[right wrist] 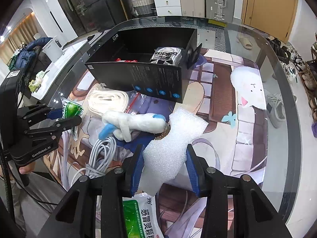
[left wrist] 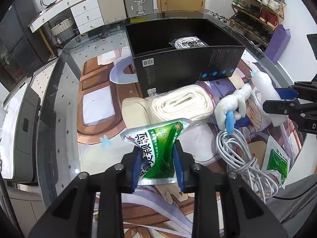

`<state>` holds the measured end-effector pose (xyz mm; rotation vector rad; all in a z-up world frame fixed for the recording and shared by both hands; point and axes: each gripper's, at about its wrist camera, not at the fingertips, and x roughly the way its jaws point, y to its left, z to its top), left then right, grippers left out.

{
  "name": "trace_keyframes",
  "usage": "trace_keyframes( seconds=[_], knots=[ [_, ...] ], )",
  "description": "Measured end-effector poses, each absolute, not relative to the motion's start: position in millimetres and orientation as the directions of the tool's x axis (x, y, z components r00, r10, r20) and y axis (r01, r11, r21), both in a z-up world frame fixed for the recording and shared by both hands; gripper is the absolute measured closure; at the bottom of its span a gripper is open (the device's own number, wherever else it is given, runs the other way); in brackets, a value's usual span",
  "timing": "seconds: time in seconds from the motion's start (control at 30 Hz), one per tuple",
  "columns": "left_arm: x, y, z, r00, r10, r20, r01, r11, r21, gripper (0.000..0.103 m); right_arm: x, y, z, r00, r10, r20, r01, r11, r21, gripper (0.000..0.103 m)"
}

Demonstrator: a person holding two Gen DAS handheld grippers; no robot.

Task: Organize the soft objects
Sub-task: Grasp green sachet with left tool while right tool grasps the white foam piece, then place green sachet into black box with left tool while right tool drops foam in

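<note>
My left gripper (left wrist: 157,150) is shut on a green and silver pouch (left wrist: 156,138), which hangs crumpled above the table; the pouch (right wrist: 73,108) also shows in the right wrist view. Between the blue pads of my right gripper (right wrist: 164,148) a white foam sheet (right wrist: 174,134) is pinched, so it is shut on it. Behind both stands an open black box (left wrist: 188,65) holding a black-and-white packet (right wrist: 166,55) and something red (right wrist: 126,60). In front of the box lie a bagged roll of white strap (left wrist: 182,105) and a white plush toy with blue parts (left wrist: 231,107).
A coiled white cable (left wrist: 243,154) and a second green pouch (right wrist: 138,216) lie near me on the printed mat. The round glass table edge (right wrist: 281,91) curves off to the right. Beyond it are a shoe rack (left wrist: 257,10), white drawers (left wrist: 87,13) and a grey appliance (left wrist: 23,130).
</note>
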<state>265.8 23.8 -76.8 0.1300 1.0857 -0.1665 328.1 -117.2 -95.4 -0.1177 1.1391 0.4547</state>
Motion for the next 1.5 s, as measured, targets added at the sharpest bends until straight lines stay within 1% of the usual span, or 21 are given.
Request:
trace_keyframes(
  seconds=[0.4,0.63,0.9,1.03,1.13,1.2,1.37,1.5],
  knots=[
    [264,16,-52,0.494,-0.107,-0.863,0.210,0.978,0.000,0.077,318,-101,-70,0.381,0.341,-0.859,-0.469,0.872,0.137,0.061],
    [267,16,-41,0.514,-0.112,-0.850,0.208,0.978,-0.003,0.077,309,-87,-47,0.413,0.377,-0.829,-0.504,0.853,0.137,0.061],
    [275,16,-9,0.593,-0.146,-0.792,0.189,0.981,-0.040,0.077,310,-74,-18,0.484,0.394,-0.782,-0.514,0.851,0.111,0.062],
    [284,14,3,0.635,-0.147,-0.759,0.178,0.983,-0.041,0.077,317,-70,-6,0.526,0.387,-0.757,-0.504,0.859,0.089,0.062],
    [288,11,9,0.676,-0.120,-0.727,0.170,0.985,-0.004,0.077,324,-67,1,0.562,0.374,-0.738,-0.493,0.868,0.065,0.062],
    [295,8,13,0.693,-0.123,-0.710,0.173,0.985,-0.002,0.077,329,-65,3,0.583,0.363,-0.727,-0.483,0.874,0.050,0.062],
    [316,7,11,0.716,-0.099,-0.691,0.142,0.990,0.005,0.077,348,-62,5,0.618,0.332,-0.712,-0.449,0.893,0.027,0.062],
    [332,5,7,0.718,-0.104,-0.689,0.135,0.991,-0.009,0.077,367,-61,2,0.639,0.309,-0.704,-0.423,0.906,0.014,0.062]
  ],
)
